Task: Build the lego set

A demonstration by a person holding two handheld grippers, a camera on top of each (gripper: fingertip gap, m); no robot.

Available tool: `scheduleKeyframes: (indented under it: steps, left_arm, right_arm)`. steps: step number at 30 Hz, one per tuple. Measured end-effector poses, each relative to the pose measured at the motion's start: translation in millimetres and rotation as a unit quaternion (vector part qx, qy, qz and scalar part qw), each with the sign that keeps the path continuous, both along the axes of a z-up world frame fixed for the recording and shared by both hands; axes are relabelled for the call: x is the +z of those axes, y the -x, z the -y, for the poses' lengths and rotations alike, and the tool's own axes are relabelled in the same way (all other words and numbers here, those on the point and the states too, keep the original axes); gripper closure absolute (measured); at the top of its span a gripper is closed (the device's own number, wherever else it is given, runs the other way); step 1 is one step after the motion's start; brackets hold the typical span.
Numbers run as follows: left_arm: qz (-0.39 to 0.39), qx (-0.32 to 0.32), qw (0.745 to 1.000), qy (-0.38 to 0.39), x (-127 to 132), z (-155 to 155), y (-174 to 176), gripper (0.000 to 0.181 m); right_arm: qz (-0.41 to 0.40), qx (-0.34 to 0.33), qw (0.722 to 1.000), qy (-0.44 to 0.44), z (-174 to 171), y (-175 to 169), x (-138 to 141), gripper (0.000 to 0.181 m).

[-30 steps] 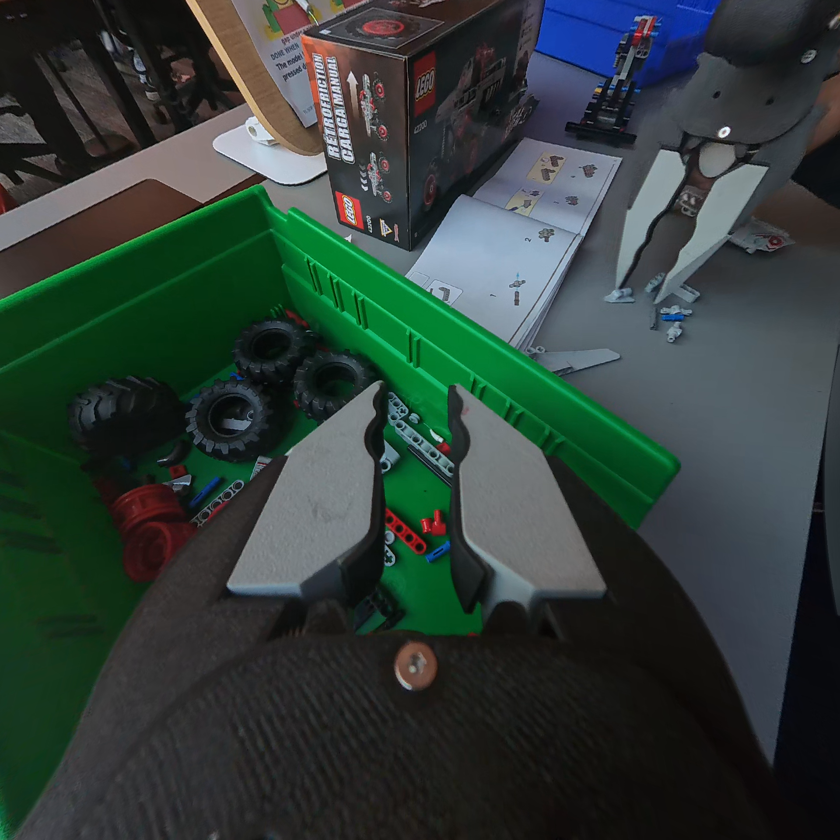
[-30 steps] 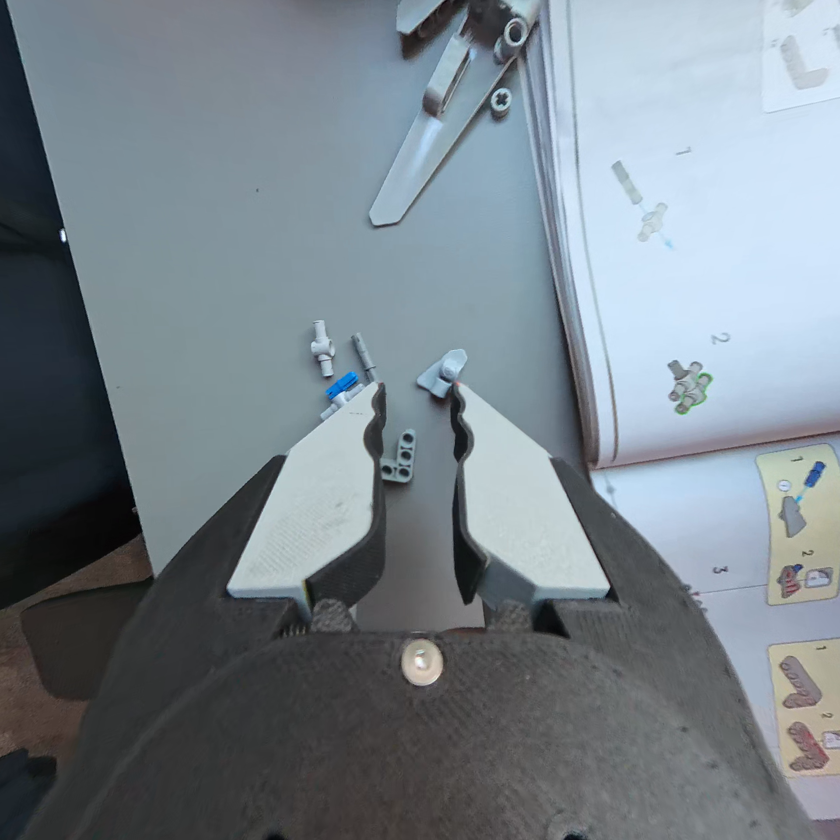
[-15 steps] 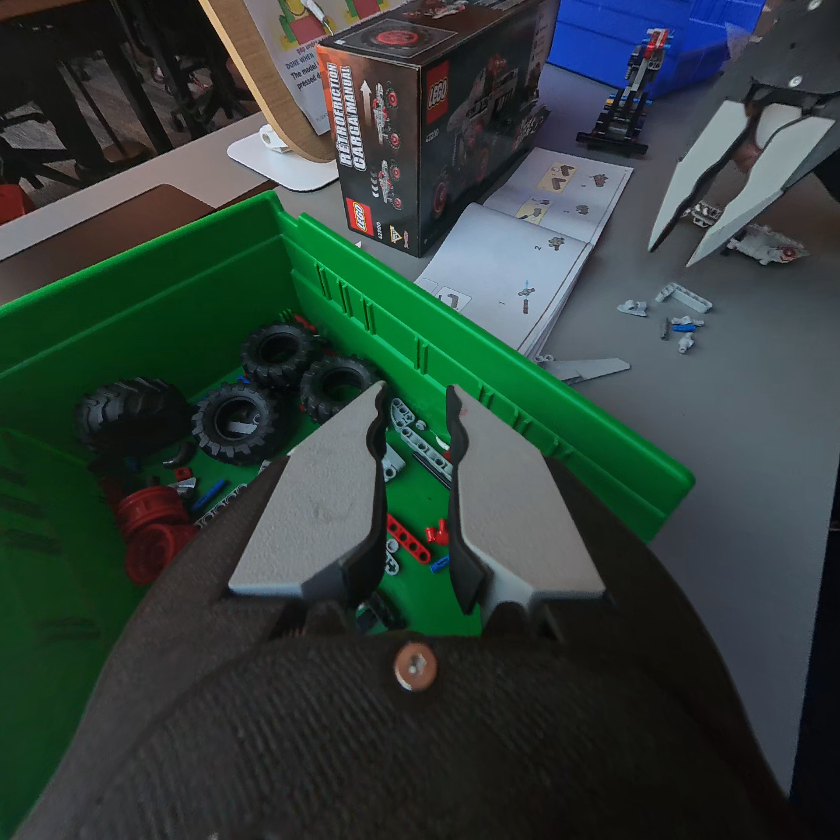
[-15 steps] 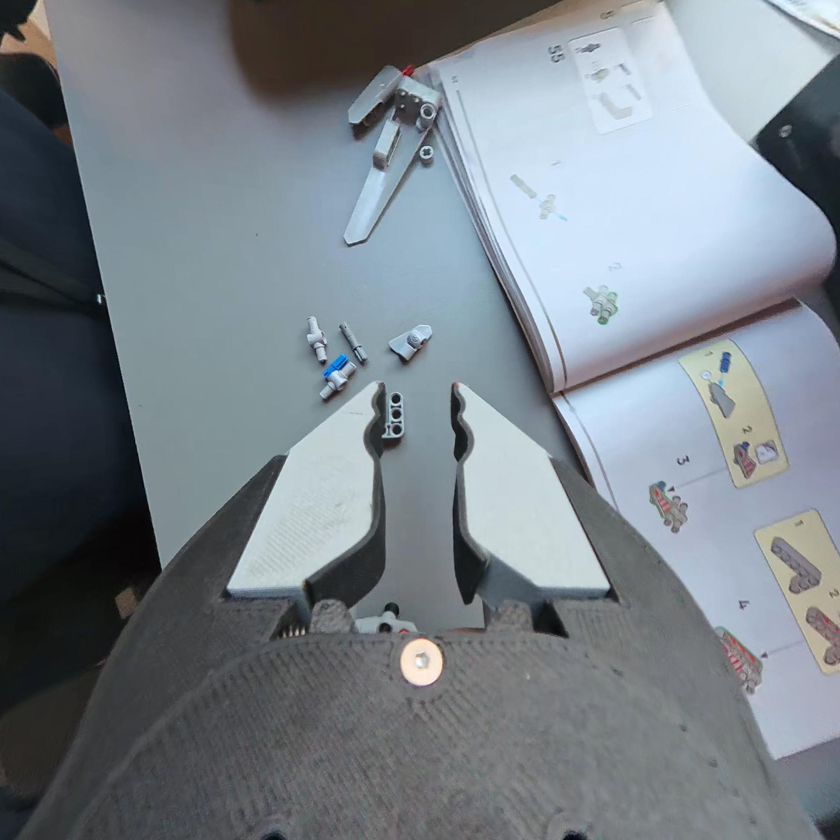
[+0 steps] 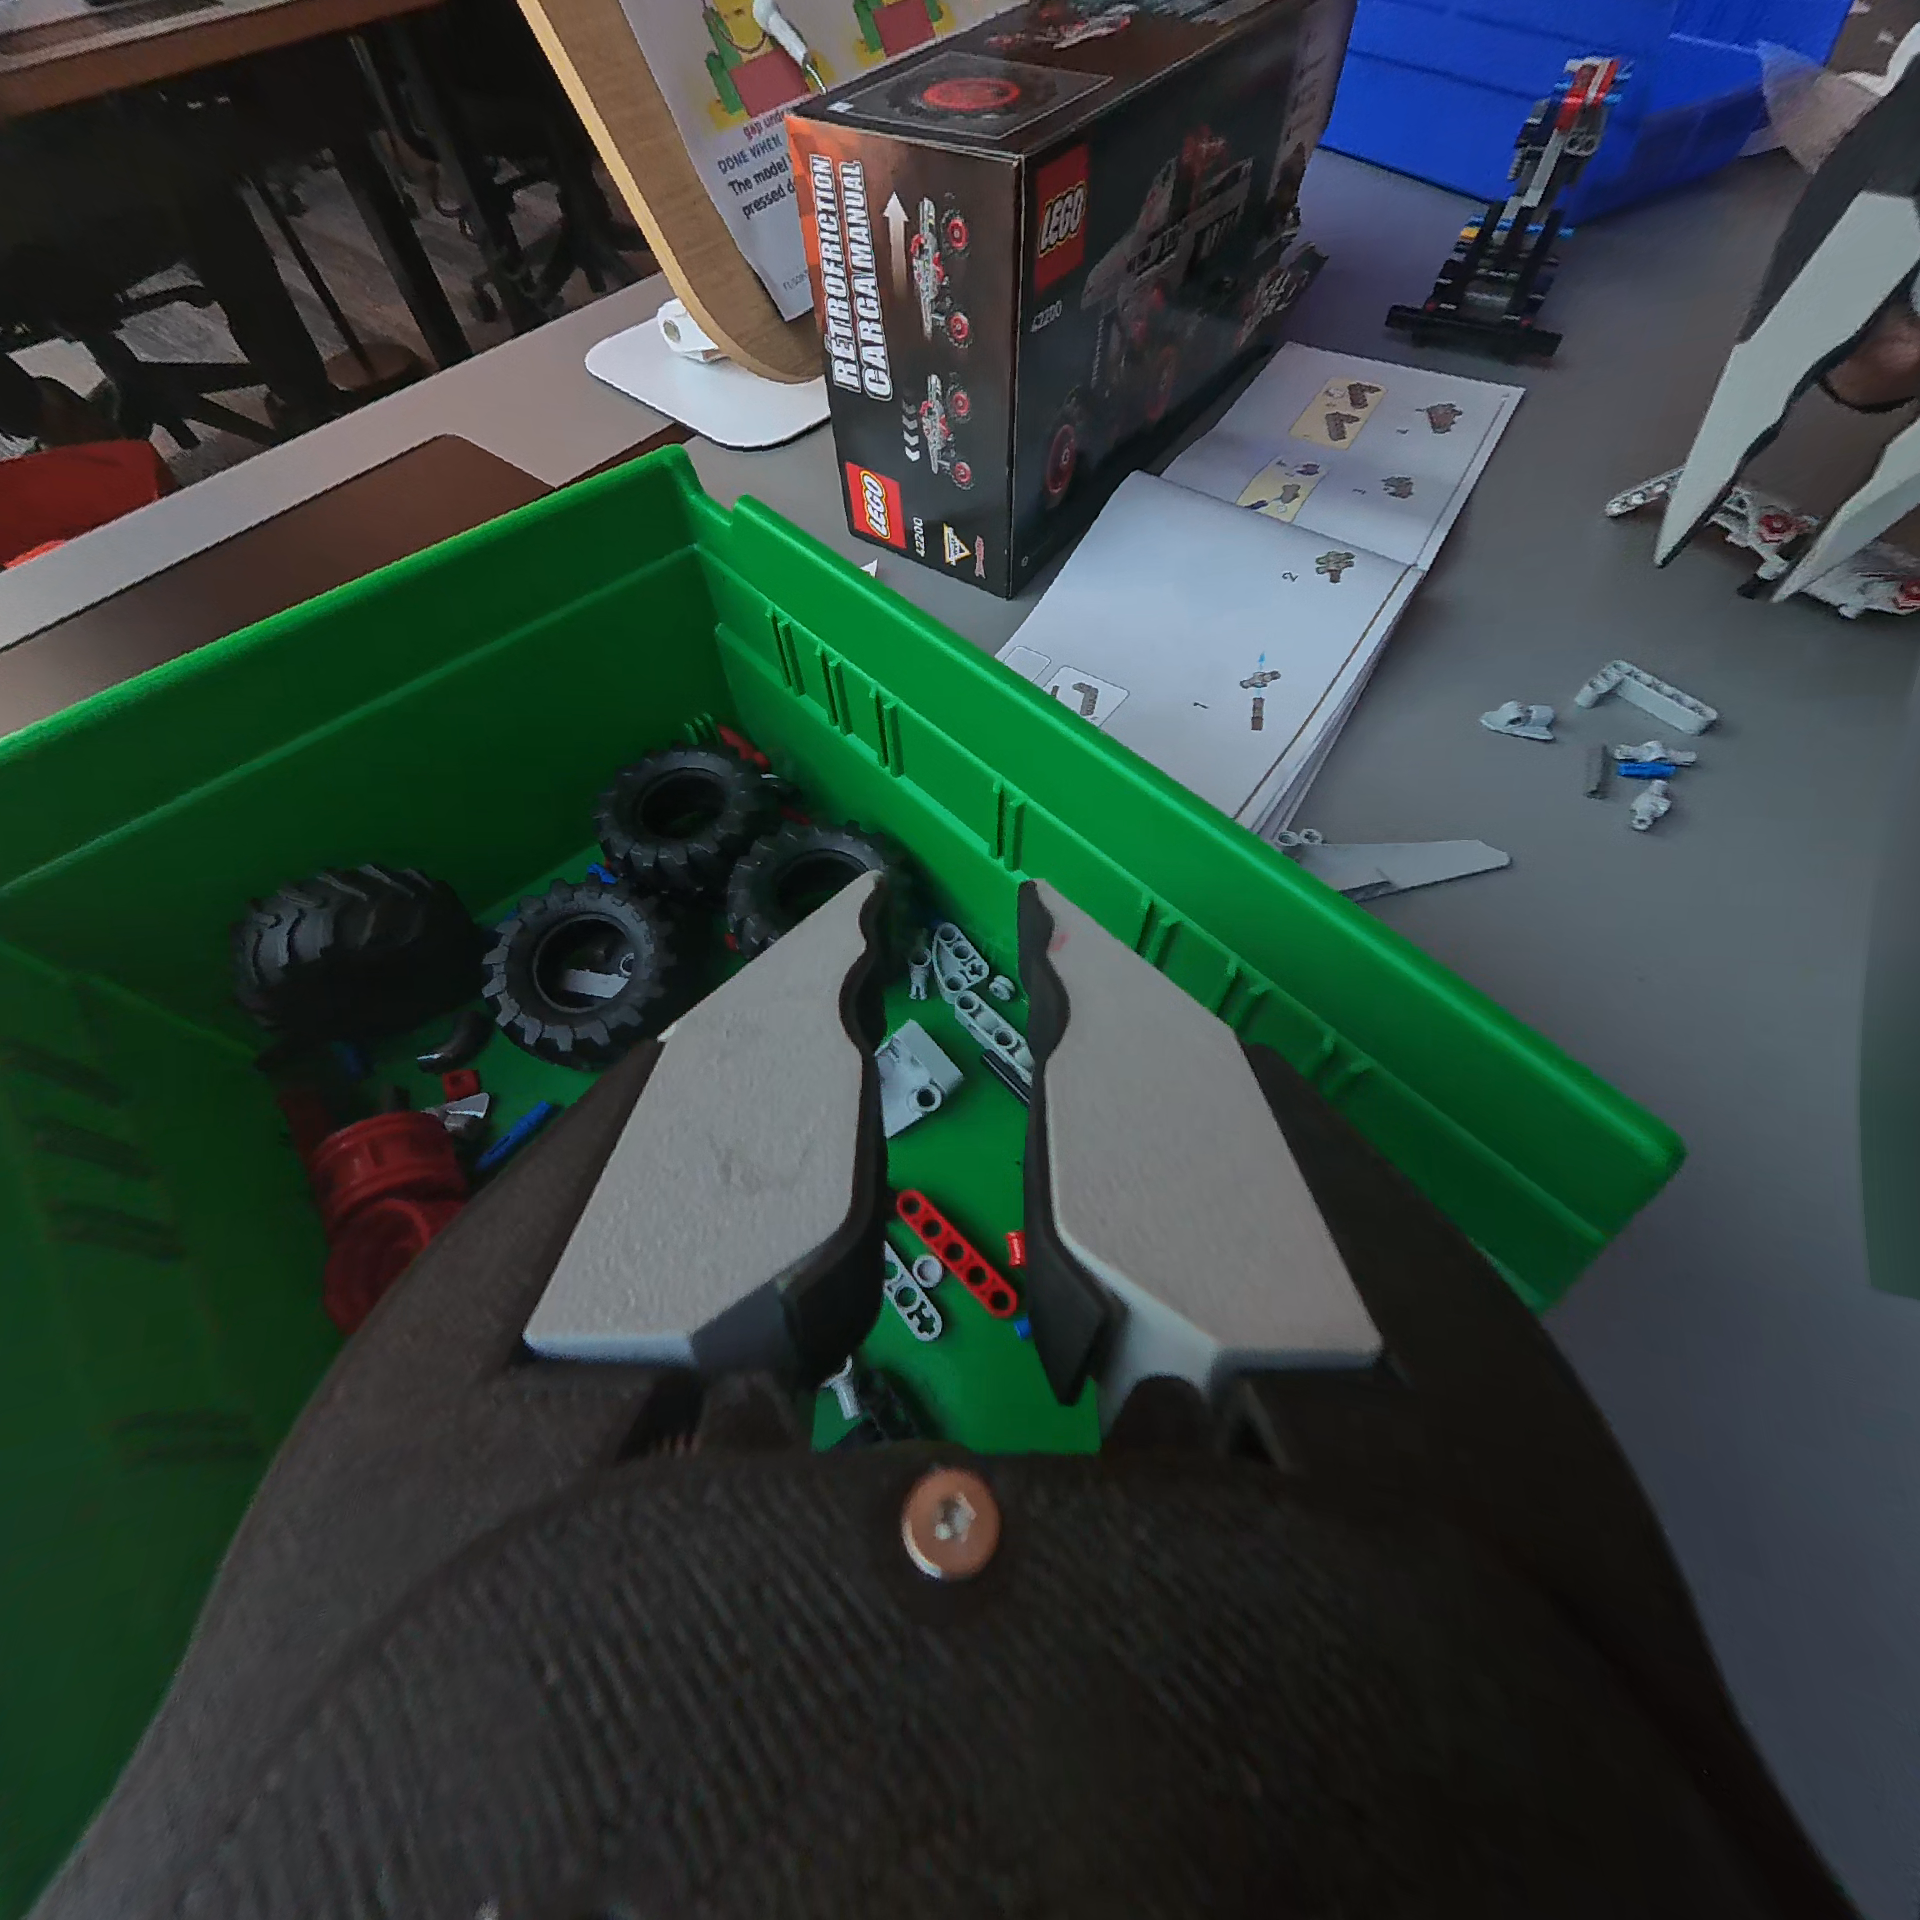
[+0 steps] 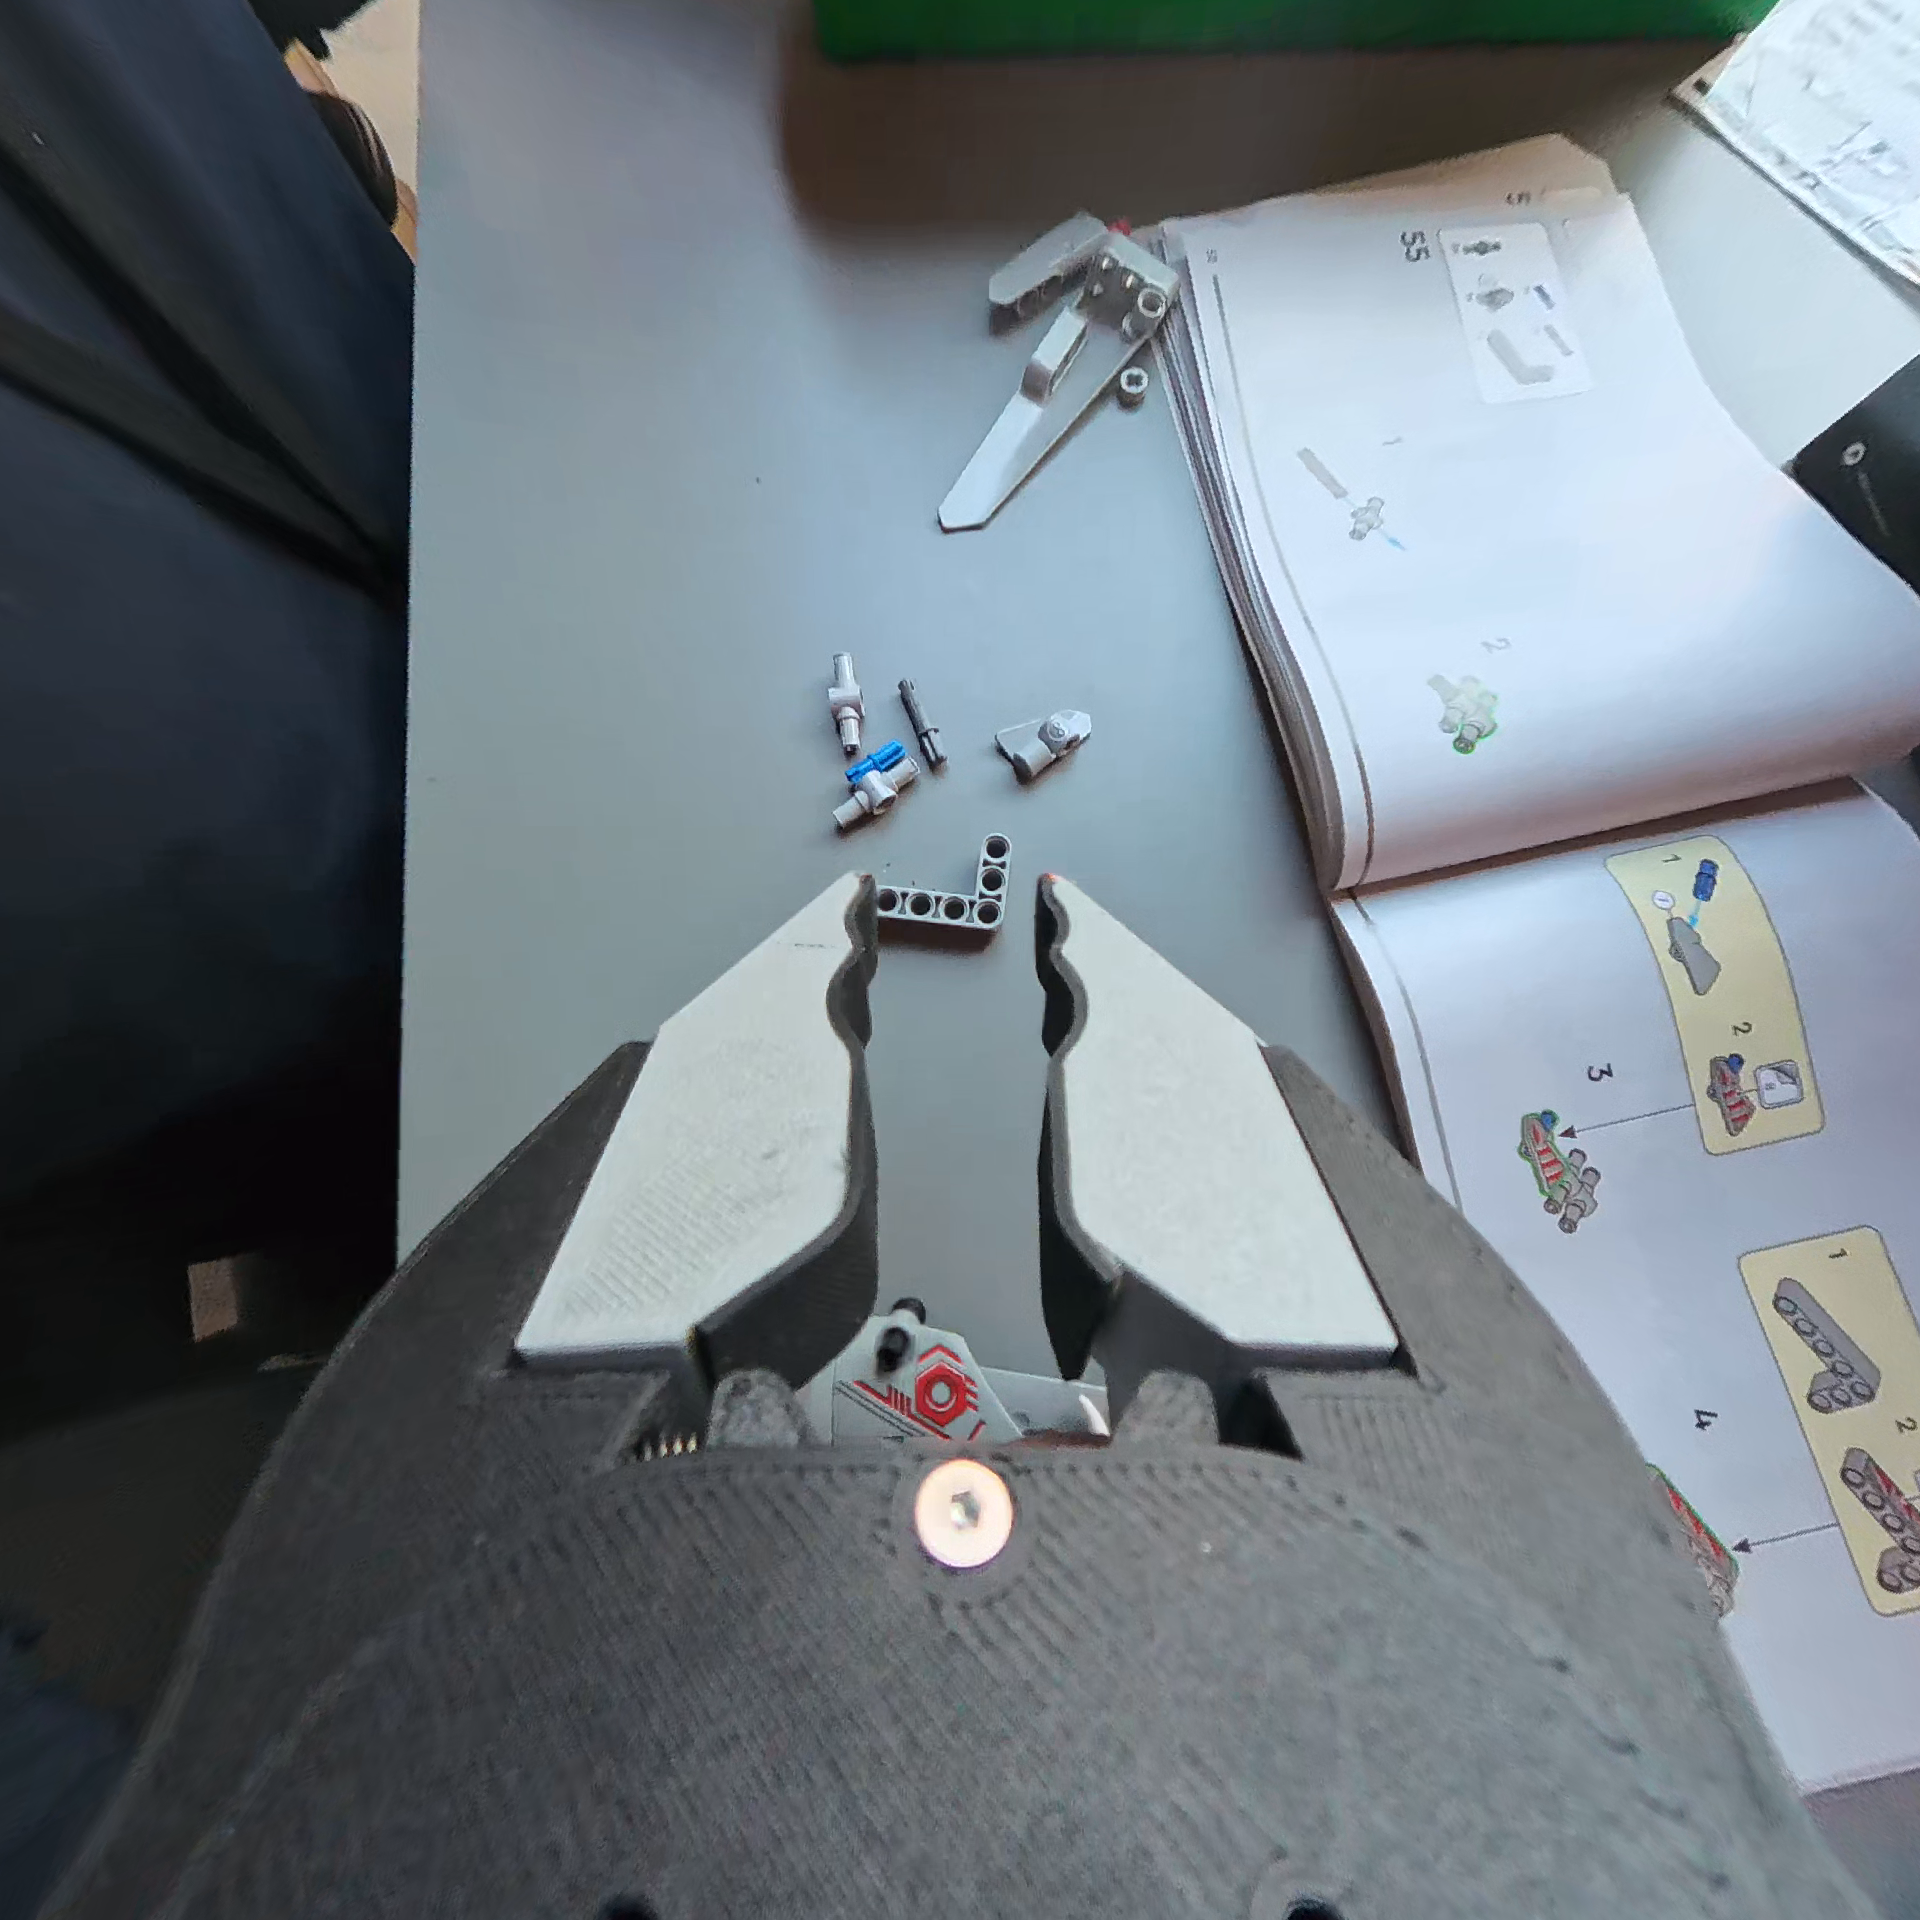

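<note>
left gripper (image 5: 945, 914) over green bin (image 5: 1351, 1049): jaws apart, empty | right gripper (image 6: 954, 899) jaws apart above L-shaped piece (image 6: 961, 894) | risk: piece nudged aside if approached off-centre

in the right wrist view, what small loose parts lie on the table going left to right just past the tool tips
White connector → blue and white connector → dark axle pin → grey L-shaped beam → small grey wedge piece.

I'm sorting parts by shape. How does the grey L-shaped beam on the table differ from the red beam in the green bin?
The grey L-shaped beam is bent at a right angle; the red beam is straight. The grey one lies on the table, the red one inside the green bin among other pieces. Both are flat beams with a row of round holes.
</note>
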State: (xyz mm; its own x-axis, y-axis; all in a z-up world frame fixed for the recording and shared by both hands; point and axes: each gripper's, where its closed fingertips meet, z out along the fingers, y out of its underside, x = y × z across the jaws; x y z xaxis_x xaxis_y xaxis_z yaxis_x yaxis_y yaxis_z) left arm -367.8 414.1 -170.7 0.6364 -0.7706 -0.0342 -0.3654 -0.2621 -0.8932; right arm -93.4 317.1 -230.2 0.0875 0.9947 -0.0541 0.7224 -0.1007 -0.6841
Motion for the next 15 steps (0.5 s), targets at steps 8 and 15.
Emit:
scheduleKeyframes:
  steps: [8,15]
  left_arm:
    - [-0.001,0.000,1.000,-0.002,0,0,0,0.160]
    - [-0.009,-0.002,1.000,-0.006,-1,1,-1,0.160]
  right_arm:
    - [0.077,0.033,0.996,-0.005,5,0,-25,0.154]
    - [0.111,0.044,0.993,-0.010,6,0,-33,0.156]
